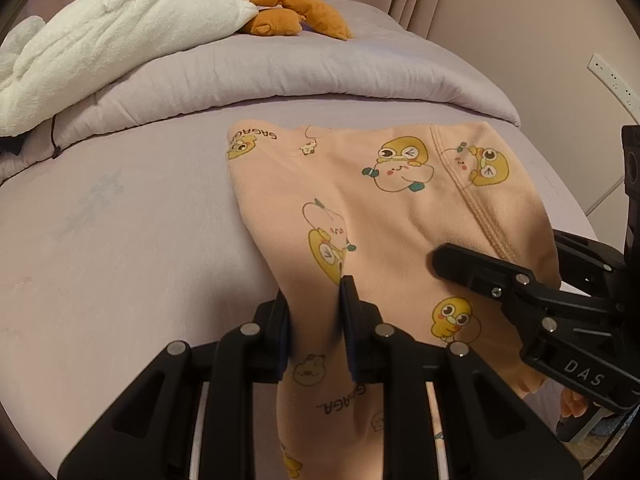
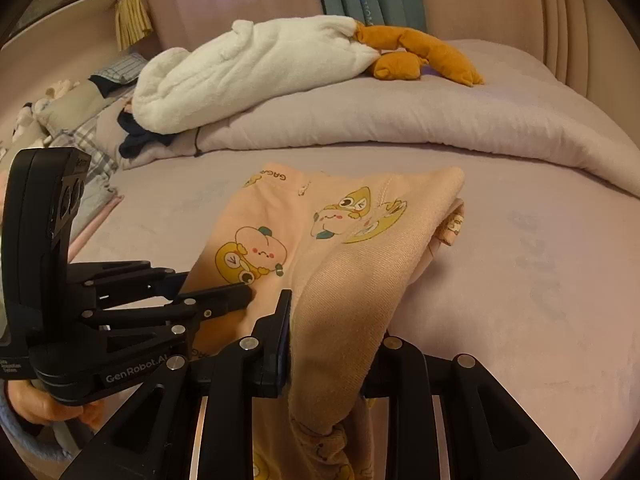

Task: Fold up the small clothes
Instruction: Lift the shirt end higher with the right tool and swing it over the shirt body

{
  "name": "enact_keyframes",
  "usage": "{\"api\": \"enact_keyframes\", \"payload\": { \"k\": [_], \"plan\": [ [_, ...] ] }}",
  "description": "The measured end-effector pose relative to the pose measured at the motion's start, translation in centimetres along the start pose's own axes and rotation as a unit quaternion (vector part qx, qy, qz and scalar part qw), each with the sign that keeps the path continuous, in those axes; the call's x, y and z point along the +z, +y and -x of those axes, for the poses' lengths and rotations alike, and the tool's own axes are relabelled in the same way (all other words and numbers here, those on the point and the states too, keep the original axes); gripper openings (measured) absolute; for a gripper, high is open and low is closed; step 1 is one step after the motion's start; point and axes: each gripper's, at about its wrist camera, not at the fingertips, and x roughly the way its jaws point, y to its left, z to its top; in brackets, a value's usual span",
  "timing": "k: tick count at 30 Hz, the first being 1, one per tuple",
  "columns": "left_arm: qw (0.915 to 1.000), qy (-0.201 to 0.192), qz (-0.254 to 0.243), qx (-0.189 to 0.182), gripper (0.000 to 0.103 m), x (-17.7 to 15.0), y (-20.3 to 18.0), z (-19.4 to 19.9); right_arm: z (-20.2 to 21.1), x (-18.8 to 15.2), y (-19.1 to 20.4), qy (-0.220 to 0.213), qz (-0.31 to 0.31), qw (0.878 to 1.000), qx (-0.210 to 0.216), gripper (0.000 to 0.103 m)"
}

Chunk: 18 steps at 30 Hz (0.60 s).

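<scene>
Left wrist view: the left claw is clamped on a gathered fold of the peach cartoon-print garment, its two fingers pressing the cloth from either side. The garment's far part lies spread on the lilac bed, while the near part hangs down past the claw. The right claw reaches in from the right, resting on the fabric just beside a stitched seam. A rolled duvet crosses the bed behind, with a white plush toy on top.

Right wrist view: the right claw grips a thick bunch of the garment; its left finger is in view, while the other is hidden by draped cloth. The left claw enters from the left, tips against the fabric. The garment's far end rests on the bed, short of the duvet and the toy.

The risk from here is an uneven fold: both claws hold bunched rather than flat cloth, so layers could slip or twist as the garment is laid down. The hanging near end could also drag across the bed's edge and pull the spread part askew.
</scene>
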Motion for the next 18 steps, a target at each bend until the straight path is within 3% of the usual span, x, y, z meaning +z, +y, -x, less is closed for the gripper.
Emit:
{"api": "enact_keyframes", "payload": {
  "k": [18],
  "plan": [
    [0.9994, -0.027, -0.019, 0.012, 0.021, -6.1, -4.6, 7.6, 7.1, -4.2, 2.9, -0.017, 0.017, 1.0, 0.005, 0.027]
  ]
}}
